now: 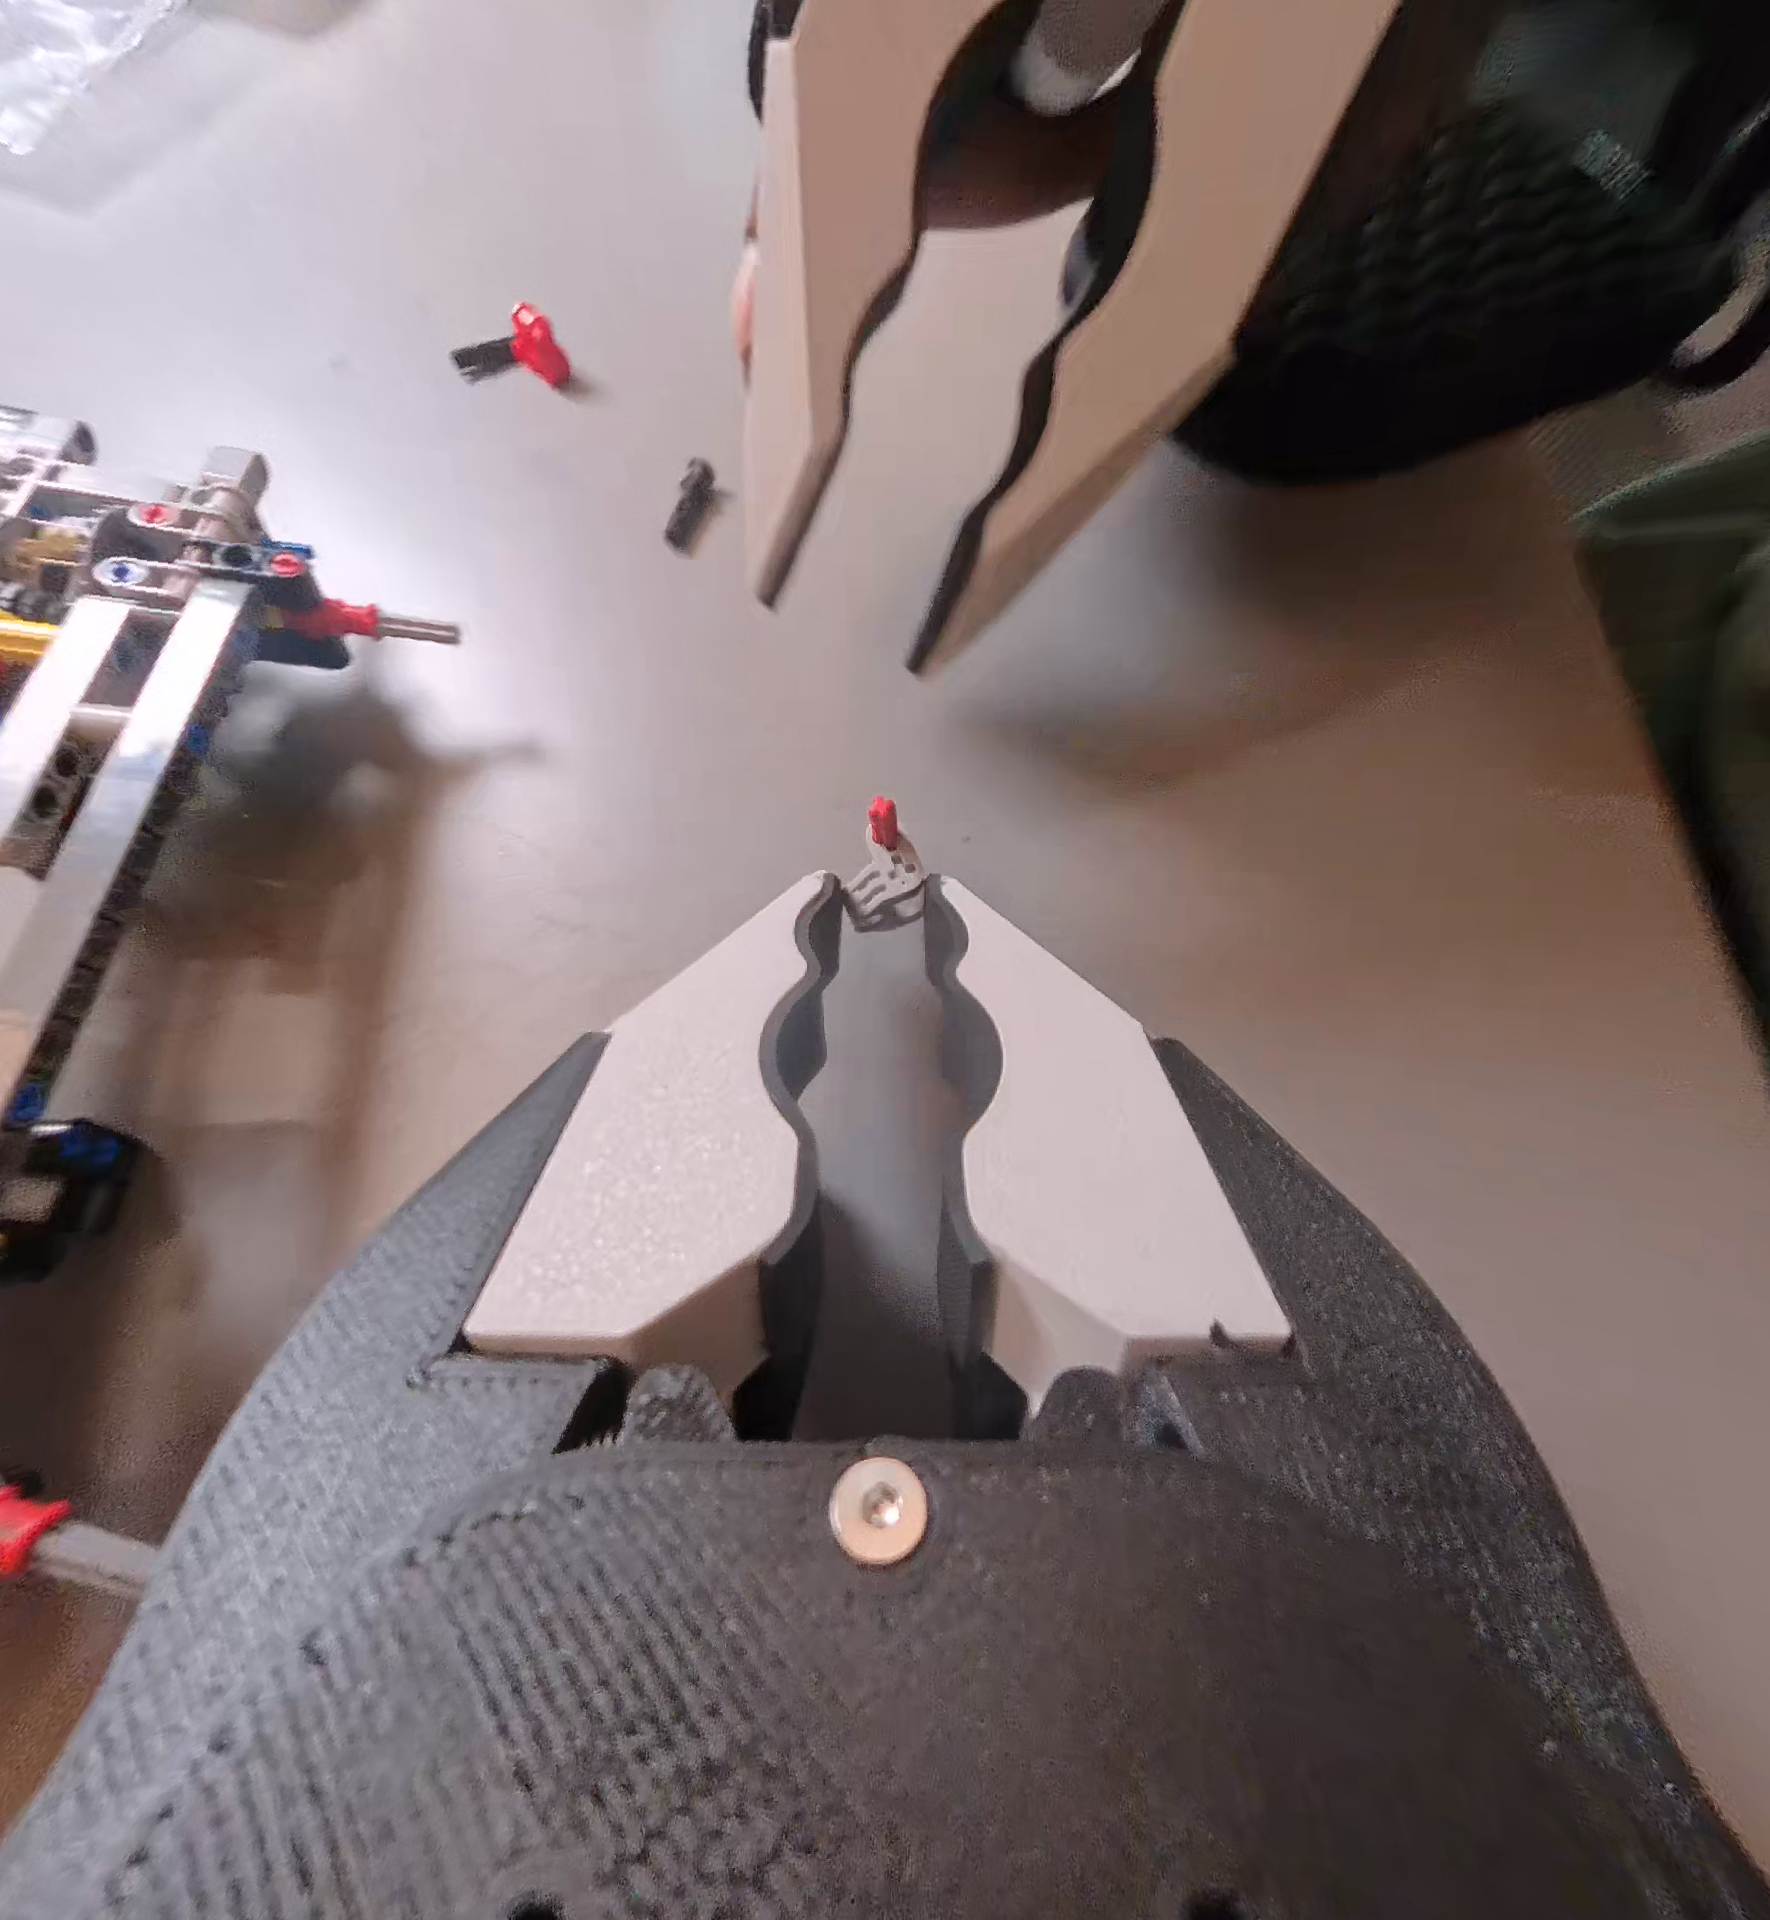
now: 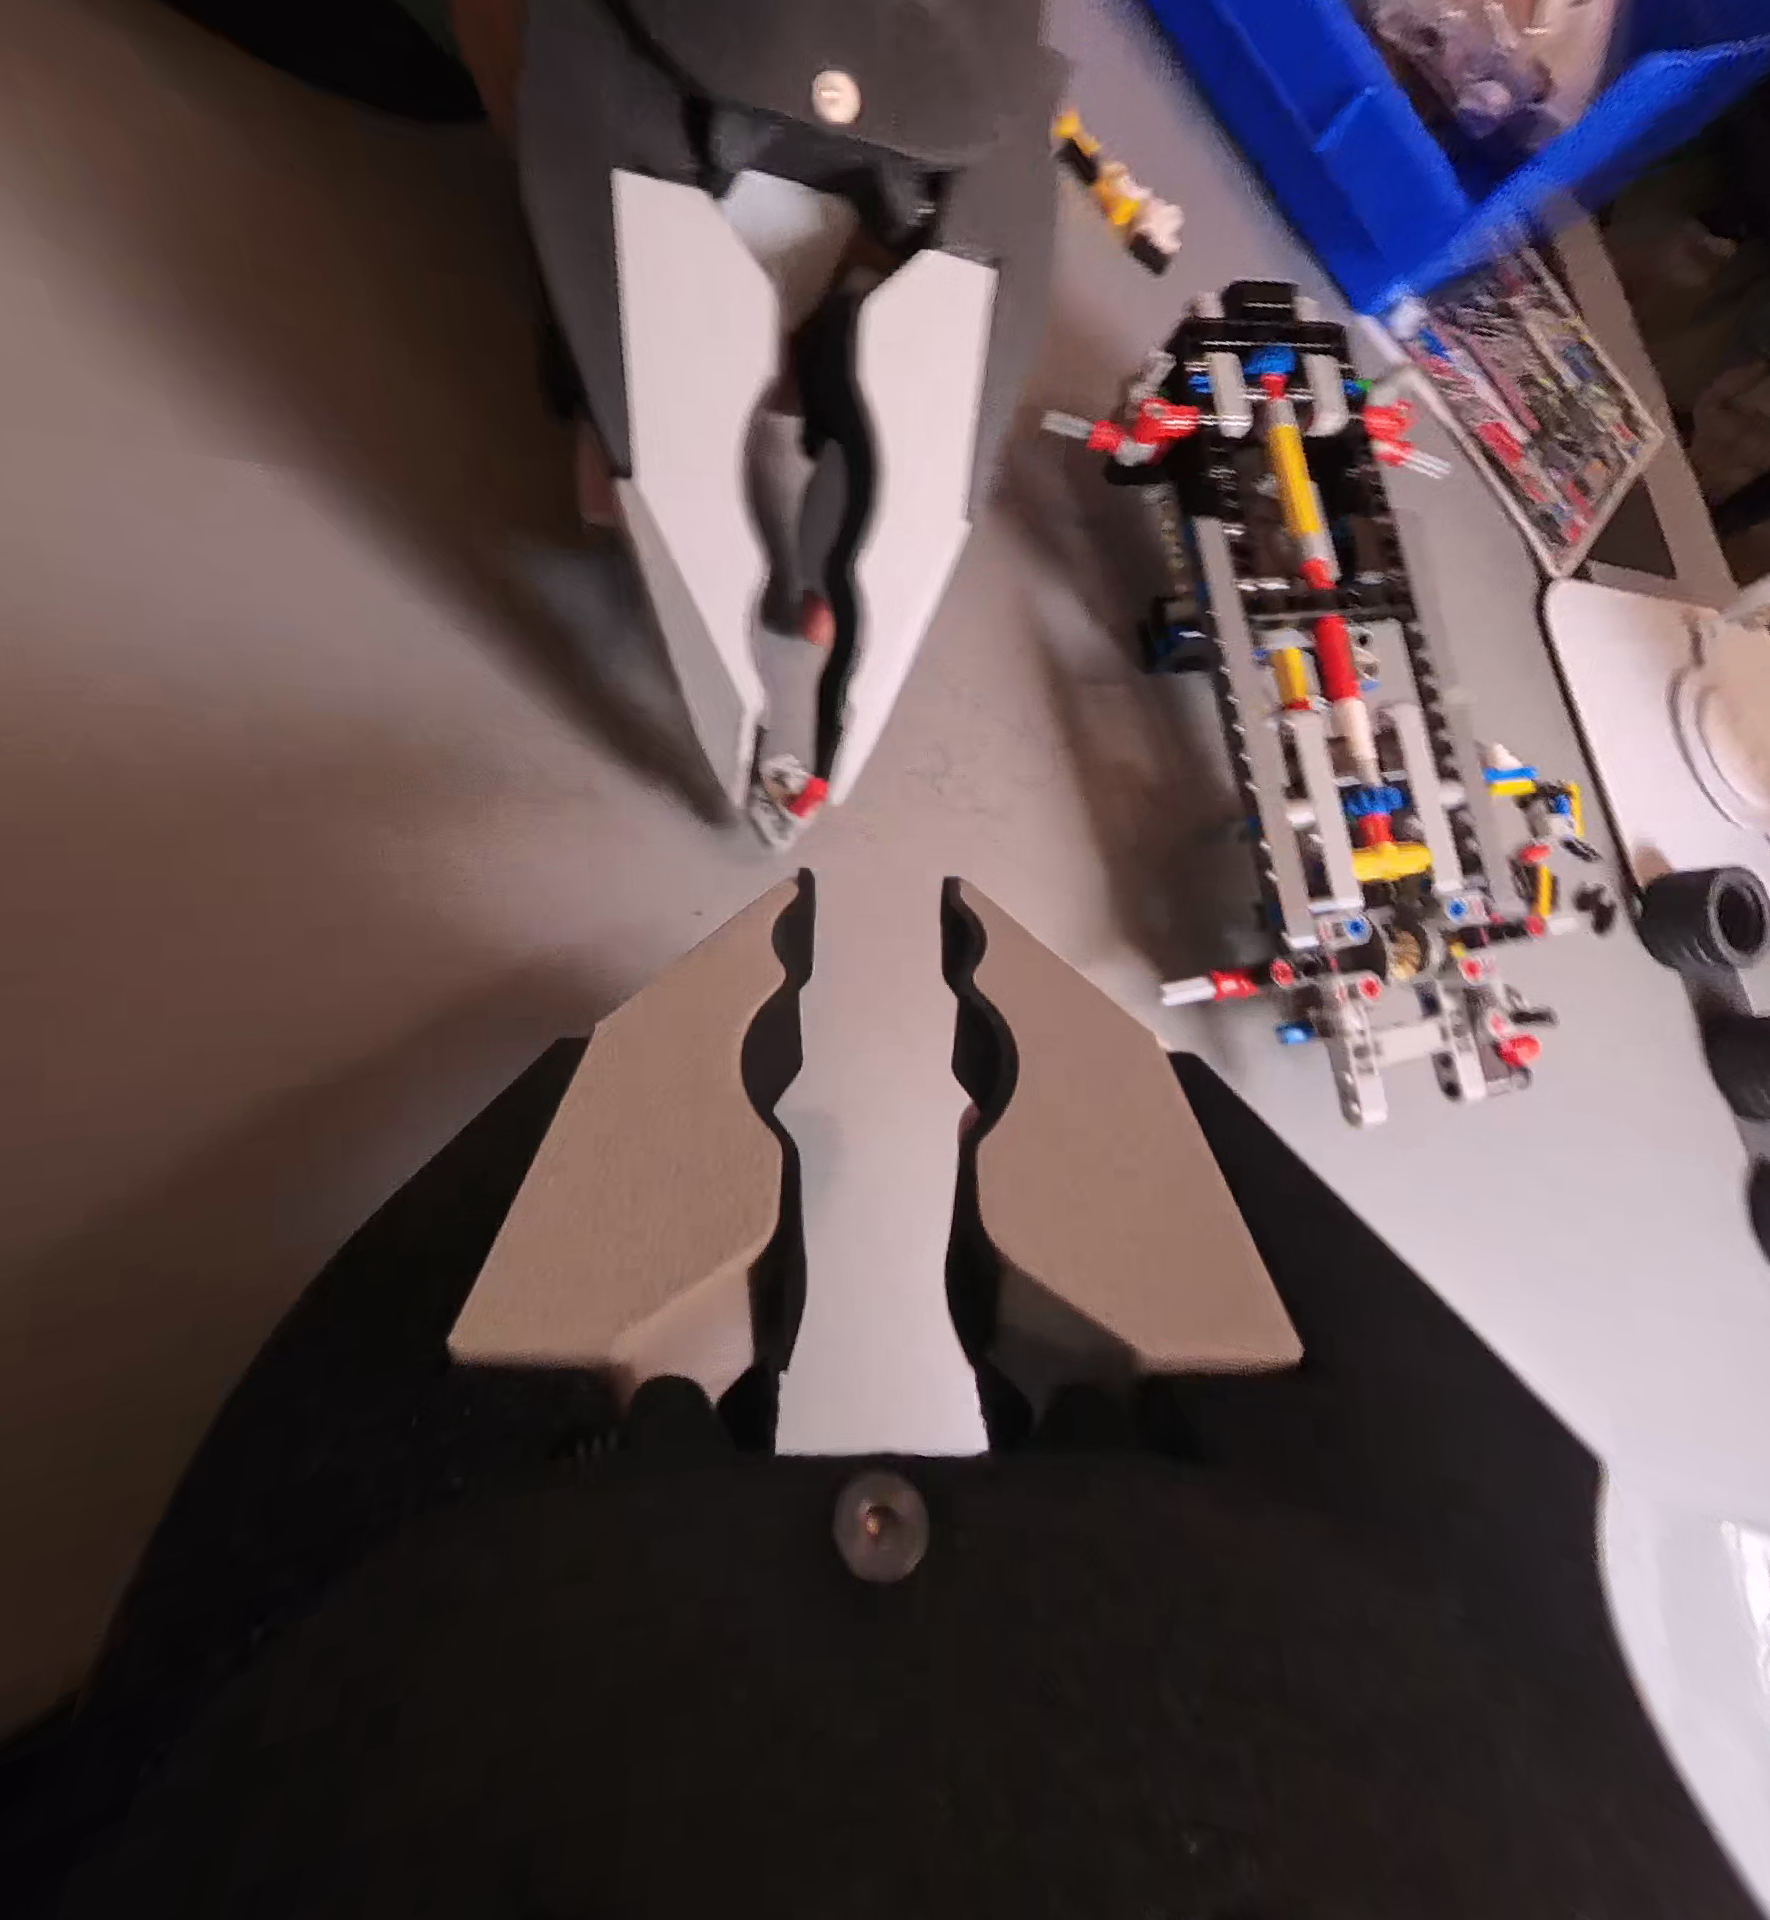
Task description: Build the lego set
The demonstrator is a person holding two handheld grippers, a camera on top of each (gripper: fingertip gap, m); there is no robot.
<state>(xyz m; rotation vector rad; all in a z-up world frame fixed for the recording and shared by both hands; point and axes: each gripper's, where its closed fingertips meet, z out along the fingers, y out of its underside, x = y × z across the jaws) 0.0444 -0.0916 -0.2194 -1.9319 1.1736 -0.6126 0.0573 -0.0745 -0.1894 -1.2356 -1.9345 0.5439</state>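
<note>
My left gripper (image 1: pixel 881 883) is shut on a small grey piece with a red pin (image 1: pixel 886 868) and holds it above the grey table. It also shows in the right wrist view (image 2: pixel 793 805), pointing toward my right gripper. My right gripper (image 2: pixel 876 894) is open and empty, tips a short way from the held piece; it shows in the left wrist view (image 1: pixel 845 634) too. The long grey and black chassis model (image 2: pixel 1348 707) lies on the table to the right, and at the left edge of the left wrist view (image 1: pixel 81 665).
A red and black loose piece (image 1: pixel 522 348) and a small black pin (image 1: pixel 692 501) lie on the table. Several black tyres (image 2: pixel 1754 1029) sit right of the chassis. A blue bin (image 2: pixel 1380 156), a booklet (image 2: pixel 1525 384) and a small yellow piece (image 2: pixel 1120 192) are at the back. Some 4 centimetres of space lies between my two pairs of fingers.
</note>
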